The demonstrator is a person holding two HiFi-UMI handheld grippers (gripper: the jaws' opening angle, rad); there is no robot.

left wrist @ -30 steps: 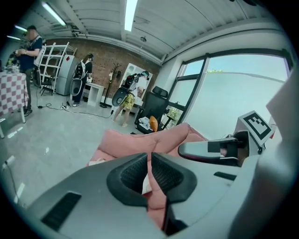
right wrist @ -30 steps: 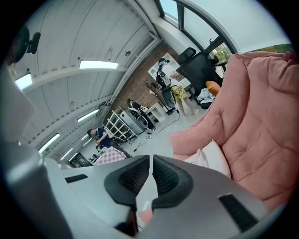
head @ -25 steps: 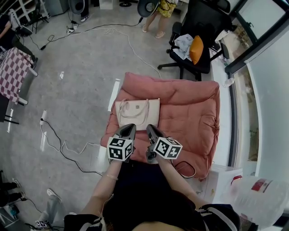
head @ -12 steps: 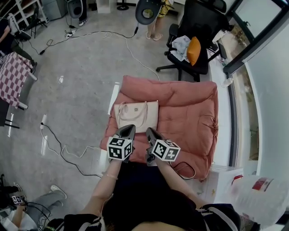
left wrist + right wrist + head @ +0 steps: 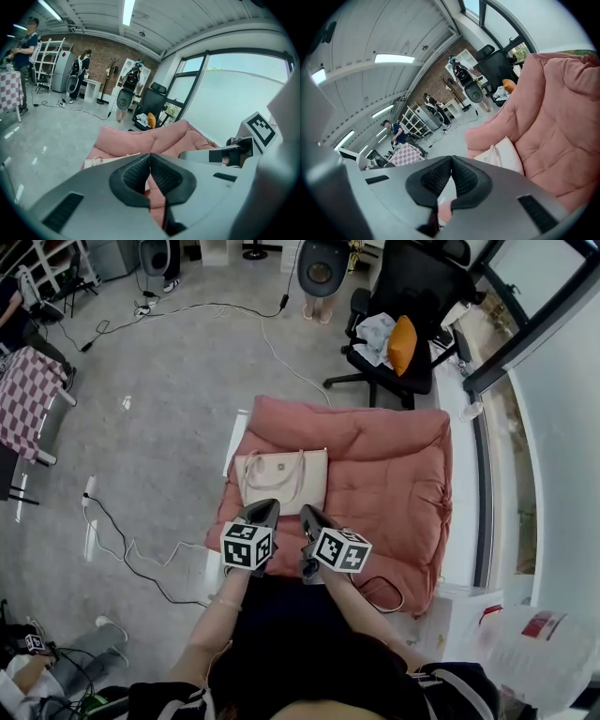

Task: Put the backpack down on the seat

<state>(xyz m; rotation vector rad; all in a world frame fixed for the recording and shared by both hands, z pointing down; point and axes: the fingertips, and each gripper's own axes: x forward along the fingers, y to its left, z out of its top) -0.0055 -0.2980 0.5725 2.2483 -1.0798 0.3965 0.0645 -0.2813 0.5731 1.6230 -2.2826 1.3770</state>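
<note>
Lying unmoved, backpack (image 5: 281, 480) on seat (image 5: 394, 474), jaws closed

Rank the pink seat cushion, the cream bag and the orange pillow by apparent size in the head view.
1. pink seat cushion, by far the largest
2. cream bag
3. orange pillow, smallest, though farther from the camera

Grey floor (image 5: 187, 381) (cables (image 5: 273, 345) strewn) — black office chair (image 5: 417, 287) beyond.
</note>
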